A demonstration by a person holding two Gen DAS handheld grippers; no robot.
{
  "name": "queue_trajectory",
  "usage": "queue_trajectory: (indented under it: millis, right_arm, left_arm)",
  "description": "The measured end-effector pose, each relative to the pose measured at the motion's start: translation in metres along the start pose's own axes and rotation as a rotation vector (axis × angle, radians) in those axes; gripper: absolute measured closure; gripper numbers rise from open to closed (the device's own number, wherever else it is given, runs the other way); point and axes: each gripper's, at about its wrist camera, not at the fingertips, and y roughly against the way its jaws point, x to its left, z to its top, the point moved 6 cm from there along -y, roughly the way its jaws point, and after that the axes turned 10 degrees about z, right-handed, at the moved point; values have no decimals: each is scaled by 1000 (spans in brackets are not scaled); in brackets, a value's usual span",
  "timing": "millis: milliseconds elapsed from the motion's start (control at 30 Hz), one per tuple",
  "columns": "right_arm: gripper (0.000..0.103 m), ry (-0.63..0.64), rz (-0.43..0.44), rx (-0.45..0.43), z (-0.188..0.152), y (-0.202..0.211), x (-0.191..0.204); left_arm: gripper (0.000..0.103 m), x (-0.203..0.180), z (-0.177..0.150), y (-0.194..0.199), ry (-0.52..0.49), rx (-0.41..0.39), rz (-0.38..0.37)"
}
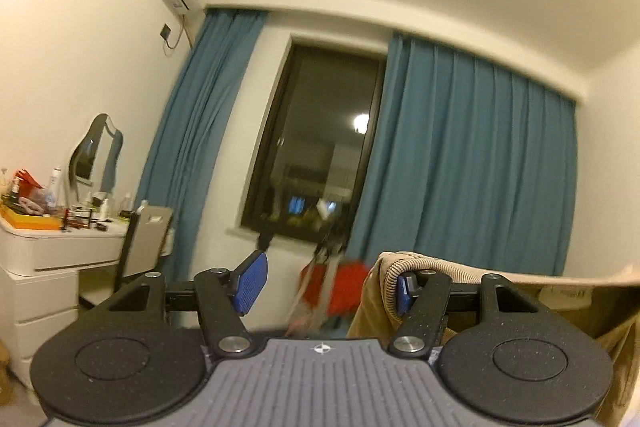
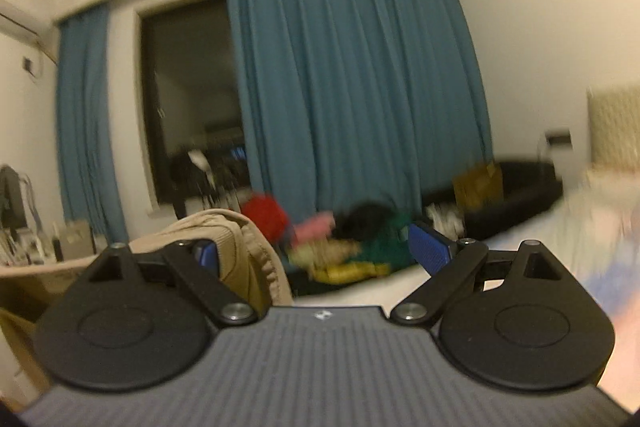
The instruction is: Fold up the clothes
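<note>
Blue curtains (image 1: 472,163) bkgd | tan garment (image 1: 404,259) draped over L tool (image 1: 328,281) inner finger, R tool (image 2: 316,251) likewise | both spread wide

Both grippers' fingers (image 1: 250,283) wide apart.

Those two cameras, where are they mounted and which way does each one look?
Left wrist: sits on the left gripper, faces the window and curtains; its open fingers show, a tan garment draped on one.
Right wrist: sits on the right gripper, faces the same curtains and a clothes pile; open fingers show.
Shared: window, curtains, tan garment.
</note>
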Motion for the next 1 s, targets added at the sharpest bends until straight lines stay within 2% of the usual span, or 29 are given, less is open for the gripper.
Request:
queue_trajectory:
  millis: [133, 300, 400, 467, 600, 733, 867, 1000]
  right_arm:
    - [11, 56, 51, -63, 82, 33, 11]
    - [11, 91, 91, -134, 164, 84, 16]
    - [11, 122, 102, -164, 198, 110, 20]
    - [11, 144, 95, -170, 210, 119, 22]
    - [11, 167, 78, -143, 210, 121, 20]
    - [11, 160, 86, -87, 183, 99, 15]
    - [11, 157, 81, 2, 144, 47, 11]
    - [11, 171, 54, 47, 103, -31, 7]
  left_arm:
    - [38, -15, 88, 32, 90, -55, -45]
    - [36, -37, 178, 79, 91, -116, -92]
    - [35, -41, 211, 94, 140, -97, -138]
    - [35, -44, 225, 99, 157, -72, -155]
    - [34, -49, 222, 91, 160, 0, -160]
    - [34, -41, 192, 62, 154, 67, -151]
    - [31, -34, 146, 8, 122, 114, -111]
    - [29, -37, 95, -77, 106, 168, -76]
